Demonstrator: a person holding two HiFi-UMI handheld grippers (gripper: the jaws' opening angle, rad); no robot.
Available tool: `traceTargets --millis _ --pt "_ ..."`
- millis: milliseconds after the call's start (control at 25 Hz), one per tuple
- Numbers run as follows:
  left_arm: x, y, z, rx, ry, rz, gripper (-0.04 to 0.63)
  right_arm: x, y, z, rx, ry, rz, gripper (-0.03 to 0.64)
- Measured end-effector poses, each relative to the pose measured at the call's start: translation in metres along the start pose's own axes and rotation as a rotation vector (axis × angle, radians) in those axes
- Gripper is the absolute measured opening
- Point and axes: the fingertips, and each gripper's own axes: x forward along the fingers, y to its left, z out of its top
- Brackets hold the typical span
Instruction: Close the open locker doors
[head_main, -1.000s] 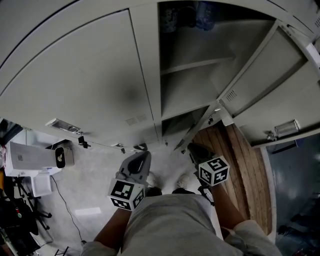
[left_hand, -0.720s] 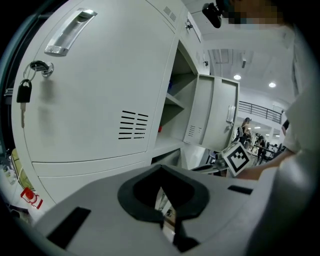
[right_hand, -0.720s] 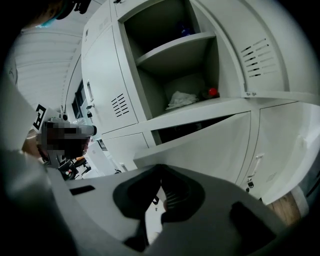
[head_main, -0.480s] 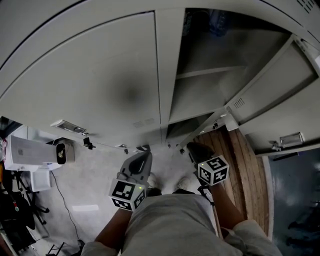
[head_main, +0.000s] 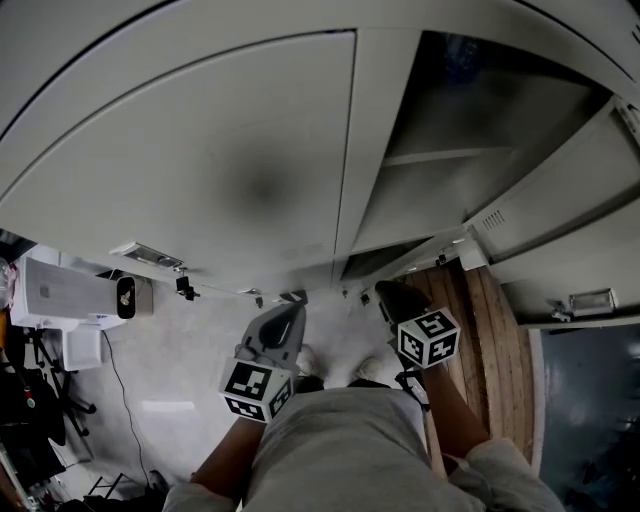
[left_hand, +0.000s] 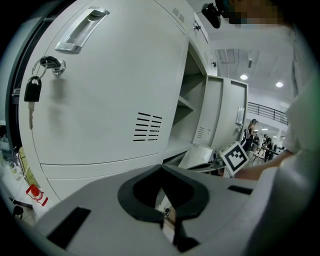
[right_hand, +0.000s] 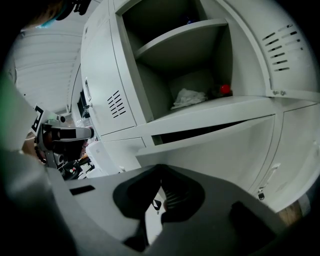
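Note:
Grey lockers fill the head view. The big left door (head_main: 200, 150) is closed, with a handle (left_hand: 80, 32) and a key hanging in its lock (left_hand: 32, 90). To its right an upper compartment (head_main: 480, 130) stands open, its door (head_main: 570, 230) swung out to the right. Inside lie a white cloth (right_hand: 187, 97) and a small red thing (right_hand: 225, 89). Below it a lower door (right_hand: 210, 137) is ajar. My left gripper (head_main: 290, 310) (left_hand: 161, 170) and right gripper (head_main: 385, 295) (right_hand: 160, 170) hang low in front of the lockers, both shut and holding nothing.
A white box with a small camera unit (head_main: 70, 295) stands on the floor at left, with a cable (head_main: 120, 390) trailing from it. A strip of wooden flooring (head_main: 500, 340) runs under the open door. People stand far off (left_hand: 250, 132).
The head view has swung, so the lockers and the open door have slid to the right of the picture. Both grippers stay where they were, still shut.

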Motion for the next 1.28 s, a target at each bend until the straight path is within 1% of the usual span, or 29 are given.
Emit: traceTargets --millis 680,1280 --pt "-0.002 0.022 0.002 -0.024 -0.002 0.065 0.014 0.028 -0.005 0.019 -0.022 0.006 0.039 0.028" --pt "-0.007 0.030 0.001 -0.039 -0.010 0.111 0.014 0.045 -0.011 0.030 -0.031 0.004 0.058 0.028"
